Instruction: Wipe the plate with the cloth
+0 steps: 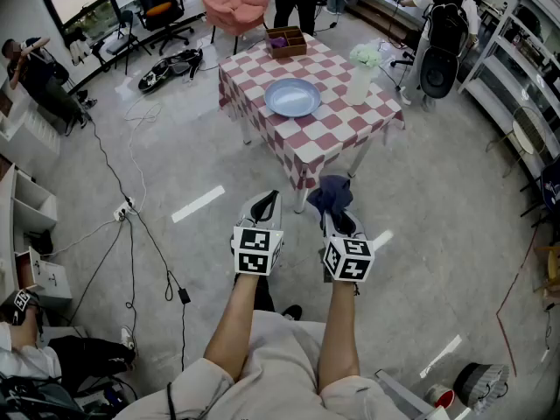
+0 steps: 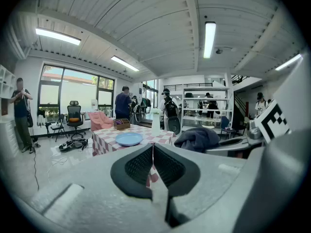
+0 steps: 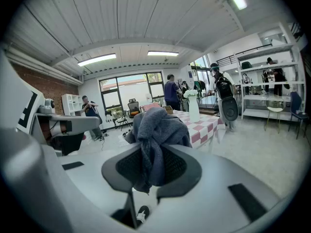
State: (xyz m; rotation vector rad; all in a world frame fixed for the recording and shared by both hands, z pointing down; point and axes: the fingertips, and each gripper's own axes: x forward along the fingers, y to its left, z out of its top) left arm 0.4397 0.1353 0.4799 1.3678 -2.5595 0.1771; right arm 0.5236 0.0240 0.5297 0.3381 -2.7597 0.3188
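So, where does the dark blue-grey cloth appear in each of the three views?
Head view: the dark blue-grey cloth is low centre, in the right gripper, just before the near corner of the red-and-white checked table.
Left gripper view: cloth right of centre, at middle height.
Right gripper view: cloth dead centre, pinched between the jaws.
Shared landmark: the checked table, in all three.

Buried in the cloth [image 1: 332, 191] from the head view, jaw tips of the right gripper [image 1: 338, 210]. Behind that cloth in the right gripper view, left part of the checkered table [image 3: 206, 123]. Too small to tell, contents of the wooden box [image 1: 287, 40] at the table's far corner.
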